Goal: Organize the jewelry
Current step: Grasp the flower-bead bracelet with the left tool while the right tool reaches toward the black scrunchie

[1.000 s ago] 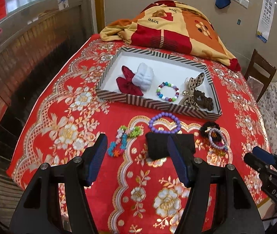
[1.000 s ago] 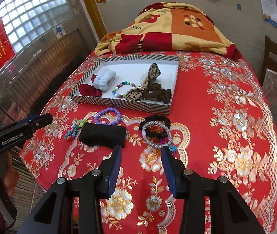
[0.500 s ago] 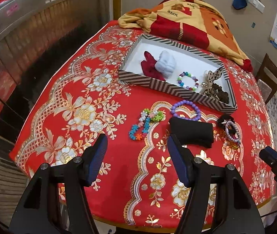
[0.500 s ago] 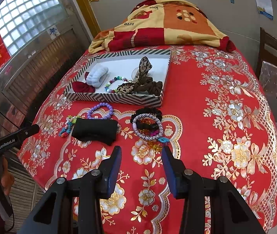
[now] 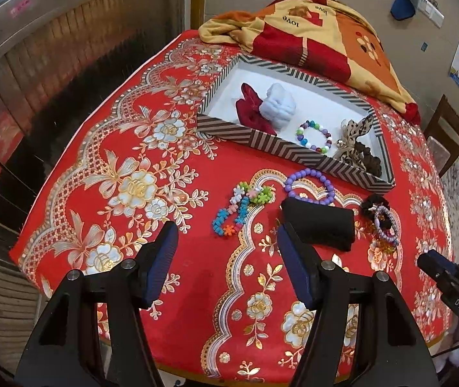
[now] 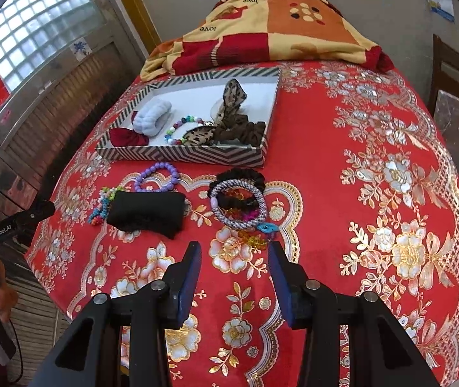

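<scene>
The right gripper [image 6: 234, 258] hangs over the red tablecloth [image 6: 374, 213] with its jaws partly apart and nothing between them. Just ahead of its tips lies the pile of hair ties and bracelets [image 6: 237, 198], a grey braided ring over black scrunchies. To the left of that pile sits a folded black cloth piece [image 6: 147, 213], with the flower-bead bracelet [image 6: 100, 206] at its far left and the purple bead bracelet [image 6: 158, 177] just beyond it.

The left gripper [image 5: 226, 248] is likewise empty, its jaws wide apart, with the flower-bead bracelet just ahead between its tips.

Farther out stands the striped tray [image 6: 181, 156], already holding a white scrunchie [image 6: 152, 117], a red bow [image 6: 126, 138], a multicoloured bead bracelet [image 6: 181, 129] and brown spotted scrunchies [image 6: 229, 125]. So I judge the job roughly half done: four or so items are in, while the pieces near the grippers wait outside.
</scene>
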A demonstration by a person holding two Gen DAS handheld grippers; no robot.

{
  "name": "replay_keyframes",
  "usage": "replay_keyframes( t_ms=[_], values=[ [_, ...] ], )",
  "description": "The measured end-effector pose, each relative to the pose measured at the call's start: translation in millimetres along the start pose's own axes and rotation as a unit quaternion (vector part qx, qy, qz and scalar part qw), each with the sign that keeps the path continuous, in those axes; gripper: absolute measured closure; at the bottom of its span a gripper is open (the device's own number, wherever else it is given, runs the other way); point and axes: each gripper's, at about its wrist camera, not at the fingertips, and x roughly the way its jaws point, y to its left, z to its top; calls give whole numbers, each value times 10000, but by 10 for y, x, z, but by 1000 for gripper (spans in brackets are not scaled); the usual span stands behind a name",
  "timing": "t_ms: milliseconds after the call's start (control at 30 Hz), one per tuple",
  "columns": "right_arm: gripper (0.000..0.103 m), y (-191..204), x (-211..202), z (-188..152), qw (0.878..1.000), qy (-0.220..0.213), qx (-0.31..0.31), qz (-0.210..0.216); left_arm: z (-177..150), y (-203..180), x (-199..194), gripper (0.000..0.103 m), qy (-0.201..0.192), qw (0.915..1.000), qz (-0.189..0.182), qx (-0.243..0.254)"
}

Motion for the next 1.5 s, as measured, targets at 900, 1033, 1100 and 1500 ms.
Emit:
replay_keyframes(
  t_ms=[900,1033,1100,1500],
  values=[
    [62,-142,307,240,9998,191,101,-12,143,213,504,39,743,9956,-483,-293],
    [62,-181,440,305,9995,282,117,37,226,214,612,39,845,9951,-515,-49],
    [62,-195,487,325,9994,322,127,32,267,181,693,39,876,9948,-515,73],
    [82,-298,830,422,9983,569,120,57,380,-14,1154,39,1225,9900,-395,586]
  ],
)
